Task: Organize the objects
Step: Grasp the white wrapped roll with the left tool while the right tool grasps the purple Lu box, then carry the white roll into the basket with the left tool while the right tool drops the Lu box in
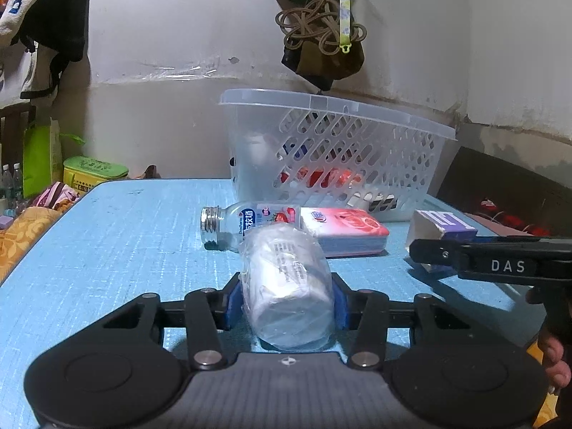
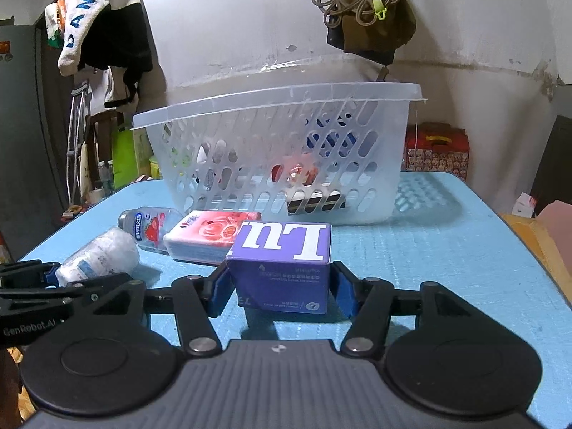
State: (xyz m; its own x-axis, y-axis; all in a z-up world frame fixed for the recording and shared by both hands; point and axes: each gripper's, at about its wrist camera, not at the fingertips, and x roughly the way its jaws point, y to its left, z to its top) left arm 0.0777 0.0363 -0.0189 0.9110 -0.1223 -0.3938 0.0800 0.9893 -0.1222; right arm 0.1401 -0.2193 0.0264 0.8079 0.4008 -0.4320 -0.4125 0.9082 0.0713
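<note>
My left gripper is shut on a plastic-wrapped white roll, its blue pads pressed to both sides; the roll also shows in the right wrist view. My right gripper stands around a purple box on the blue table. The left pad touches the box; a small gap shows at the right pad. The box also shows in the left wrist view. A clear plastic basket stands behind, holding several items.
A capless strawberry-label bottle and a pink tissue pack lie between the grippers and the basket. Bags and clothes hang on the wall. A red patterned box stands beyond the table's far right.
</note>
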